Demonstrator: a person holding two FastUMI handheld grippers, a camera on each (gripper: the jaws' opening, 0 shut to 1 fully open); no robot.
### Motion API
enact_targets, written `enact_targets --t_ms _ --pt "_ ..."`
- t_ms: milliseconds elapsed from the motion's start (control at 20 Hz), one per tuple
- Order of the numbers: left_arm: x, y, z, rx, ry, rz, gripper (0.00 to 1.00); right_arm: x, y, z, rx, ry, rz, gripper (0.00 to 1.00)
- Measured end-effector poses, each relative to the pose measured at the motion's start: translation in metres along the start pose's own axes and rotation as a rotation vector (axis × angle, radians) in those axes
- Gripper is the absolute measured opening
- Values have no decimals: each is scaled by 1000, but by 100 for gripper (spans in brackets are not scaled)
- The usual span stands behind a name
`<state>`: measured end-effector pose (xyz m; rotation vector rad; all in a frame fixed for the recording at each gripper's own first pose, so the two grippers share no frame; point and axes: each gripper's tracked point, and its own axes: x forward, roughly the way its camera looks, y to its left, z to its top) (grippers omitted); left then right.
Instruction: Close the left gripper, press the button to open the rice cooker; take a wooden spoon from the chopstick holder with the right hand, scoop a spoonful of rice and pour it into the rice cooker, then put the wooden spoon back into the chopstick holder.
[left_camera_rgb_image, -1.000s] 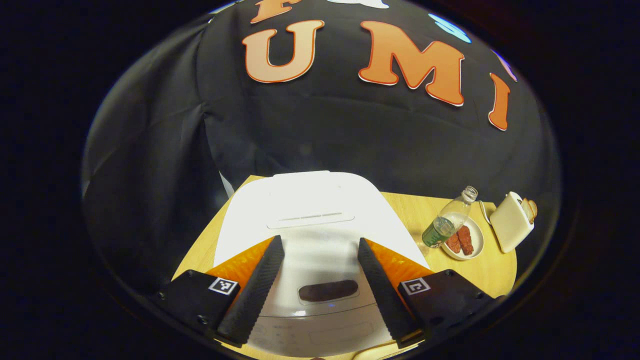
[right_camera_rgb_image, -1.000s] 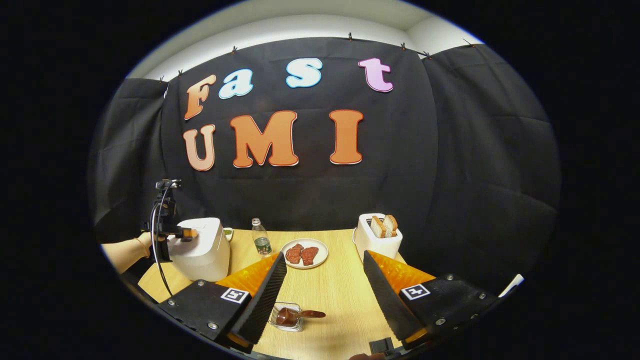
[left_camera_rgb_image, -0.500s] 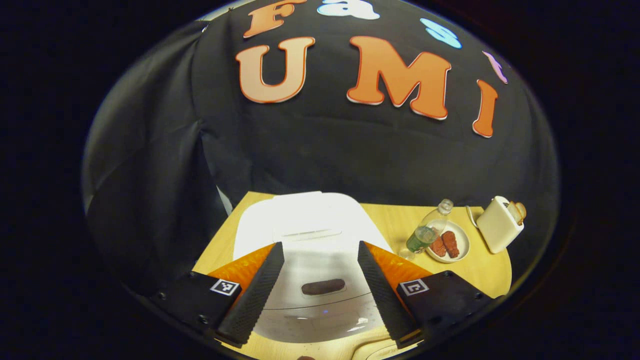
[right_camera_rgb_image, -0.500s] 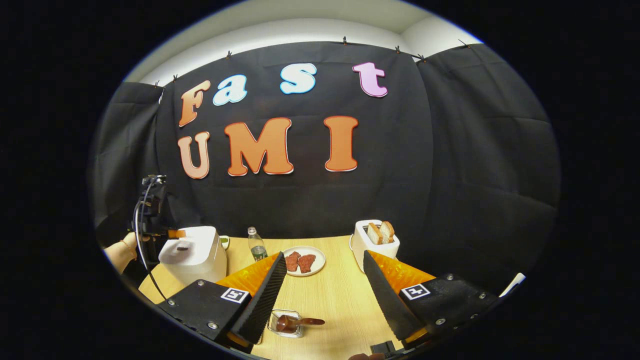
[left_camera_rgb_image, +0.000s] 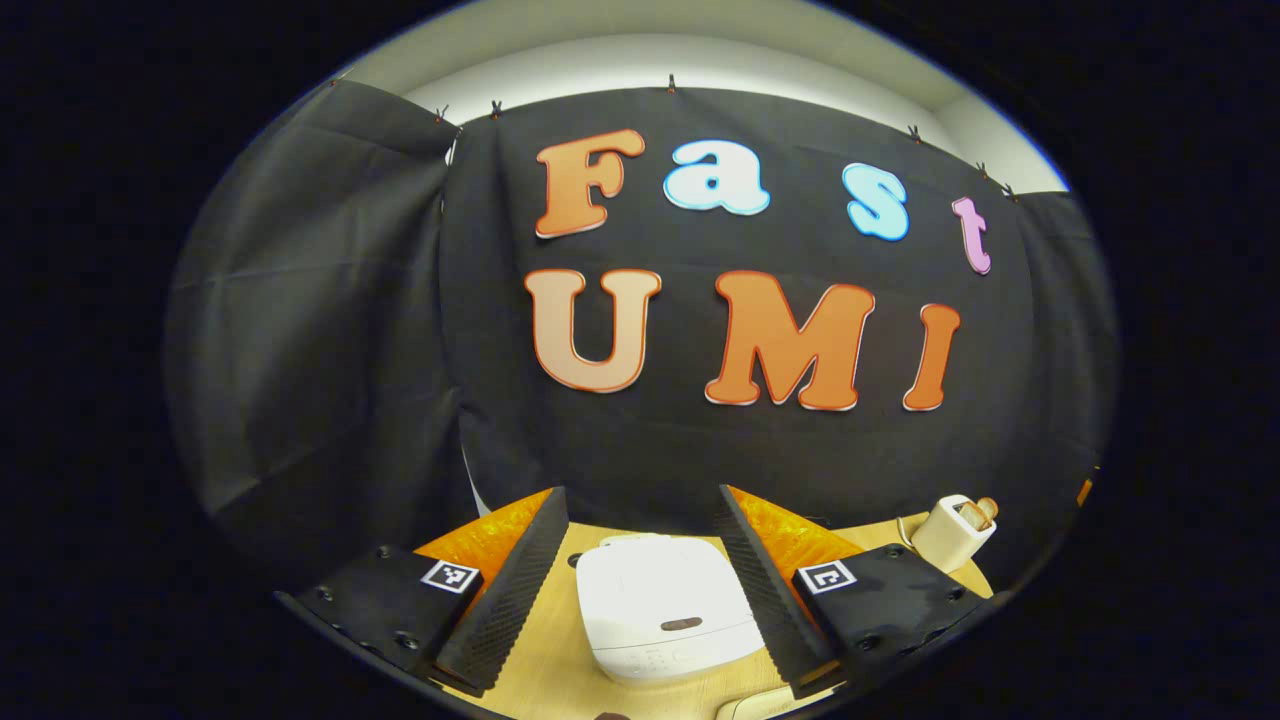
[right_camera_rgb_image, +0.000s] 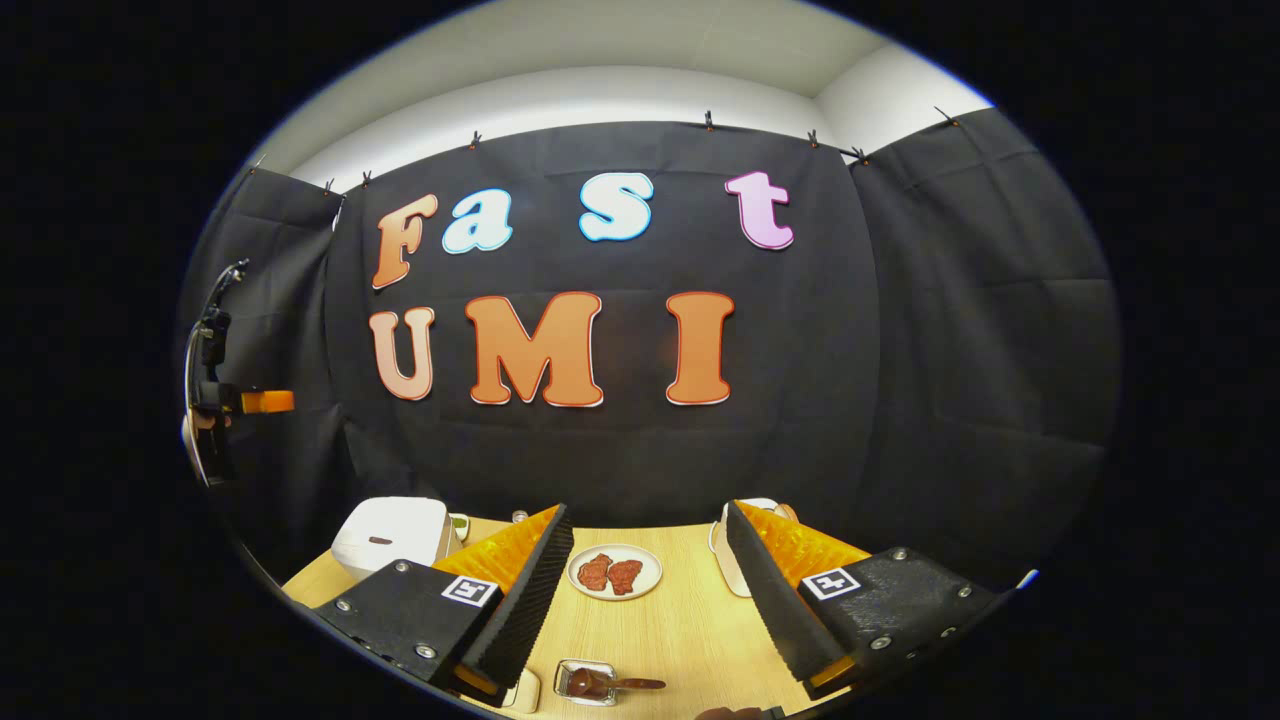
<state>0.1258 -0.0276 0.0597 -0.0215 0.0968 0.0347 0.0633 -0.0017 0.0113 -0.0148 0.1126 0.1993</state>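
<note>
left gripper view: left gripper hangs high above the wooden table with its two fingers spread wide and nothing between them. framed in the gap below sits the white rice cooker, lid down, with its dark oval button on the front slope of the lid, well apart from the fingertips. a white toaster with bread in its slots stands at the far right end of the table, a cord trailing behind it.

right gripper view: right gripper is likewise held wide, gripping nothing, above the near side of the table. between its fingers lies a white plate carrying two reddish-brown pieces of food. nearer the camera, close to the table's front edge, stands a small clear holder, apparently the chopstick holder, with a wooden spoon in it, bowl inside and handle pointing out to the right. the rice cooker sits at the left end of the table, shut, partly behind the left finger. the toaster peeks out behind the right finger. far off at the left edge, raised well above the cooker against the black cloth, is the other gripper, held by a hand, with a cable looping up from it; i cannot tell its opening from here.
</note>
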Motion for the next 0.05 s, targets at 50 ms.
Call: enact_targets --t_ms 50 --pt "-13 6 8 0 -15 0 100 -1 3 5 4 -5 3 95"
